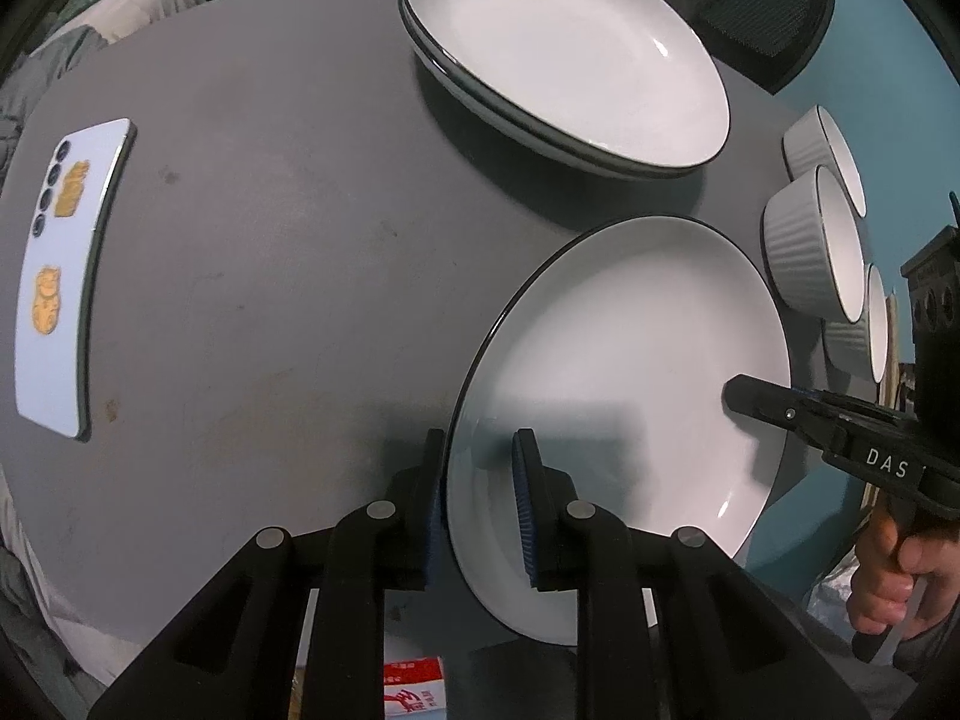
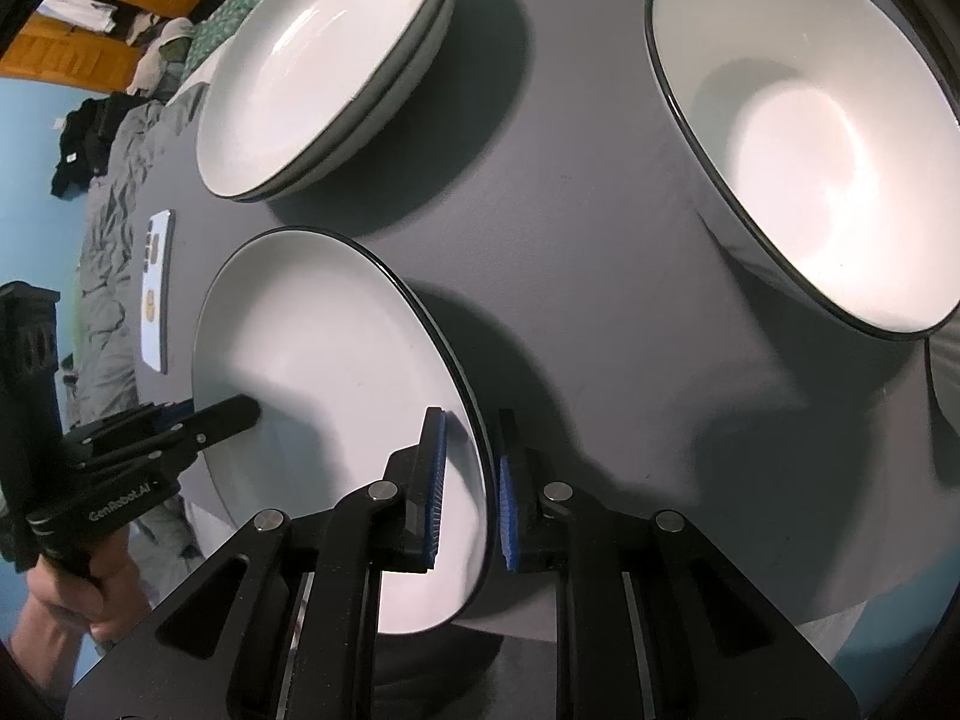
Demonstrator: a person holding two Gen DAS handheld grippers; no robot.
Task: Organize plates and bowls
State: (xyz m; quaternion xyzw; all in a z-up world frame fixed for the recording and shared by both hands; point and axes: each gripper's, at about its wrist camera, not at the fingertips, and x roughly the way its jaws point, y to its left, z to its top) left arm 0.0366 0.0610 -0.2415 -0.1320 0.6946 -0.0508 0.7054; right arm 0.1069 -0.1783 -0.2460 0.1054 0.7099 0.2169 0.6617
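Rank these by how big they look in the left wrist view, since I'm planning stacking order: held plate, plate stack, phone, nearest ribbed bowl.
1. Held plate and plate stack: look alike; the held one is nearer, so unsure.
2. Phone.
3. Ribbed bowl.

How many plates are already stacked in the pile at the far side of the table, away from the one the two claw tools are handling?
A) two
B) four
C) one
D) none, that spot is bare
A: the stack of plates shows two dark-edged rims one atop the other, apart from the single plate that both grippers straddle.
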